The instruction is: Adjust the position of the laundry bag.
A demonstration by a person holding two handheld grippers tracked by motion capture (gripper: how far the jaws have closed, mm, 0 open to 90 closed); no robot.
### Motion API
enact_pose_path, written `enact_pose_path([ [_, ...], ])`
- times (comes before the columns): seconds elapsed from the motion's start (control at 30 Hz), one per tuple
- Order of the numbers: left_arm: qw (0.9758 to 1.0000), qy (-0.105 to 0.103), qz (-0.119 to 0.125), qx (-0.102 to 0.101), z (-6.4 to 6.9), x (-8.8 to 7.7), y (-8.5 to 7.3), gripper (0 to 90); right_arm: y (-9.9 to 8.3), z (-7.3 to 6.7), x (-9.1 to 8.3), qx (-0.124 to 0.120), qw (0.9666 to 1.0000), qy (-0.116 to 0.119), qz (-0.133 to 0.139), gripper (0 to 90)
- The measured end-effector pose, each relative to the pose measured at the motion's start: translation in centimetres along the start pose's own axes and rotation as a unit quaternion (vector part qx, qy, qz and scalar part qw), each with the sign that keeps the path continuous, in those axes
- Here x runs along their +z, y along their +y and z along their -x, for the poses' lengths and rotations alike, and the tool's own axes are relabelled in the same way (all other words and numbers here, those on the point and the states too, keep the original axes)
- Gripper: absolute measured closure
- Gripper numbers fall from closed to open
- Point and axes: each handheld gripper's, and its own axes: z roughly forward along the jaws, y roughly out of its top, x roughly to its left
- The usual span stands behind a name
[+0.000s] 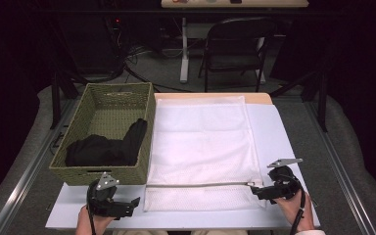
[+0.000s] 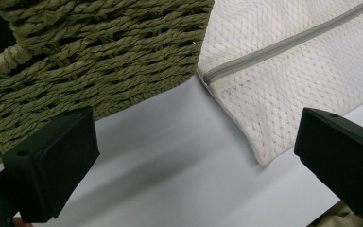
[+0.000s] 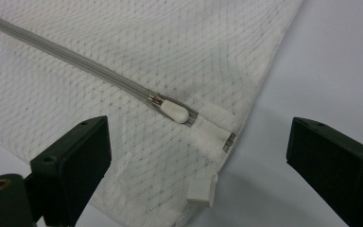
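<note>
Two grippers, both with jaws apart and nothing between them. Your left gripper (image 1: pixel 136 201) sits low on the desk (image 1: pixel 274 127), just in front of the woven basket (image 1: pixel 85 115), aimed at the near left corner of the white mesh bag (image 1: pixel 200 142). Your right gripper (image 1: pixel 255 190) is at the bag's near right corner, jaws straddling the zipper pull (image 3: pixel 175 111). The bag lies flat beside the basket, zipper (image 1: pixel 196 185) closed. Dark clothes (image 1: pixel 107 144) lie in the basket.

My recording studio, not a home: black curtains (image 1: pixel 10 58) wall my white table (image 1: pixel 274 127), cables (image 1: pixel 127 63) snake across the grey floor, and a folding chair (image 1: pixel 235 46) waits by a second desk (image 1: pixel 235 4).
</note>
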Motion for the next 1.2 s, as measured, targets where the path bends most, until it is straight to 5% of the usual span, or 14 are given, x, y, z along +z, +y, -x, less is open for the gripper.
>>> enact_pose_path([
  [0.23, 0.9999, -0.007, -0.004, -0.012, 0.2, 0.4, 0.2, 0.8, -0.2, 0.0, 0.1, 0.001, 1.0000, 0.008, -0.005, 7.7],
  [0.83, 0.9995, -0.012, -0.028, -0.004, 1.5, 1.6, 0.1, 0.0, 1.4, -0.2, 1.3, -0.012, 0.9999, 0.007, -0.004, 8.6],
  [1.2, 0.9985, -0.023, -0.049, -0.004, 1.6, 2.8, 0.2, 7.3, 2.5, 1.0, 2.2, 0.009, 0.9999, -0.010, -0.007, 22.6],
])
